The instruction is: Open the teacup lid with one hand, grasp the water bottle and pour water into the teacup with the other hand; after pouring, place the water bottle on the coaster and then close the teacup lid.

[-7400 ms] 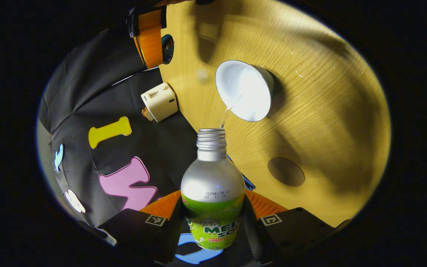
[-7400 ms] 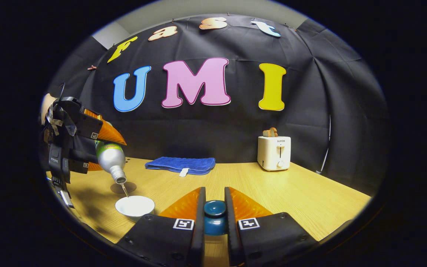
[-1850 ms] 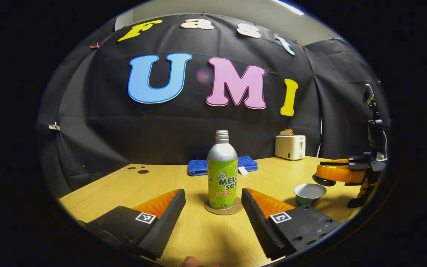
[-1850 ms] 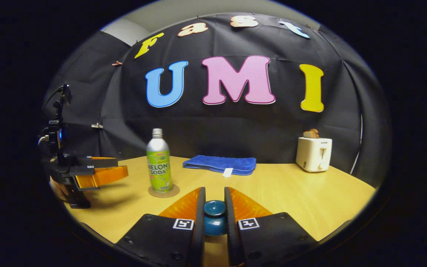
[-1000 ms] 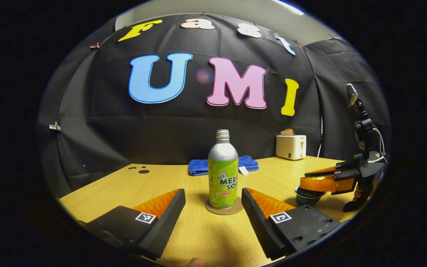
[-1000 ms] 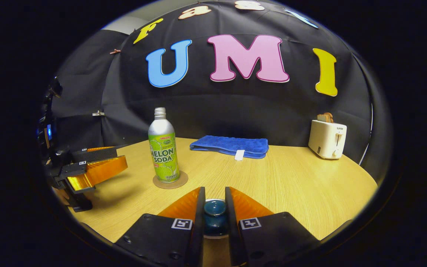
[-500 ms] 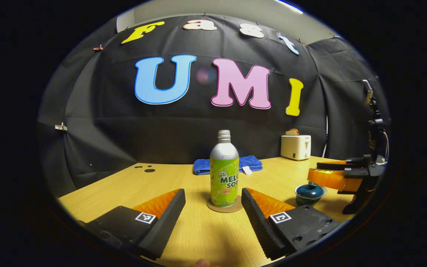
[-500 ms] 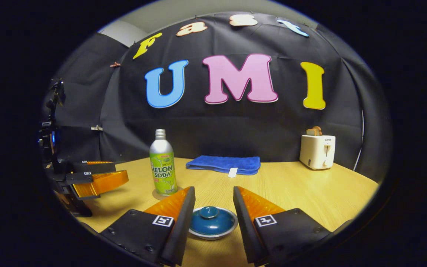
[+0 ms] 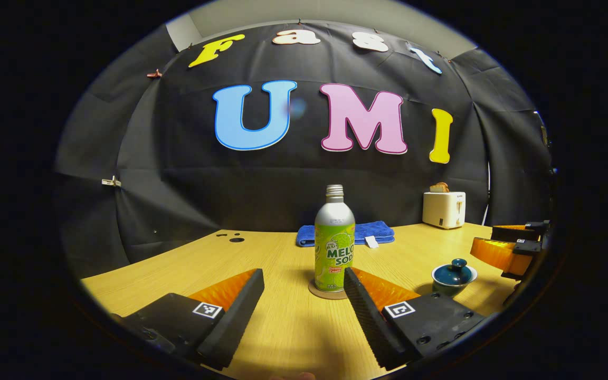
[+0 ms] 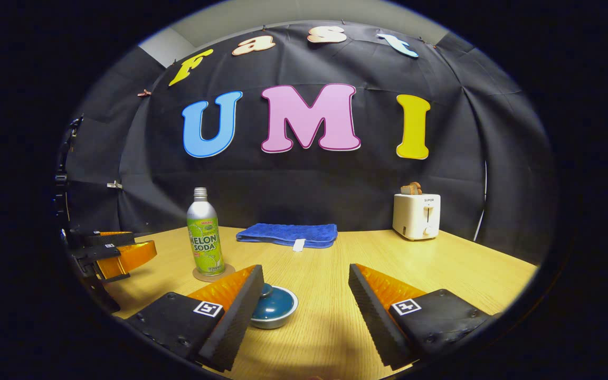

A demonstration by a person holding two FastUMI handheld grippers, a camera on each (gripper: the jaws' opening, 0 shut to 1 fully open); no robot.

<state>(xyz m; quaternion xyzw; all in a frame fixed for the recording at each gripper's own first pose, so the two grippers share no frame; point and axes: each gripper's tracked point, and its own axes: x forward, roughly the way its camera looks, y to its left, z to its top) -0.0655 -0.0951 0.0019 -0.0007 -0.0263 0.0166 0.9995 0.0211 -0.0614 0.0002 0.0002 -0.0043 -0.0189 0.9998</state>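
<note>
Wooden desk (image 10: 441, 274) under booth wall. Bottle (image 9: 334, 240) upright on coaster (image 9: 327, 292), mid-desk, so pouring likely finished. Teacup (image 10: 273, 306) lidded near front edge. Left claw (image 9: 304, 306) and right claw (image 10: 306, 311) both released, spread wide, empty; task looks complete.

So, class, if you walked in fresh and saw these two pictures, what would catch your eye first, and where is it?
The green-and-silver water bottle stands upright on a round coaster mid-table, between the open fingers of the left gripper. Right of it sits the dark blue teacup with its lid on, just ahead of the open right gripper. Behind, a folded blue towel and a white toaster sit along the table's far edge.
</note>
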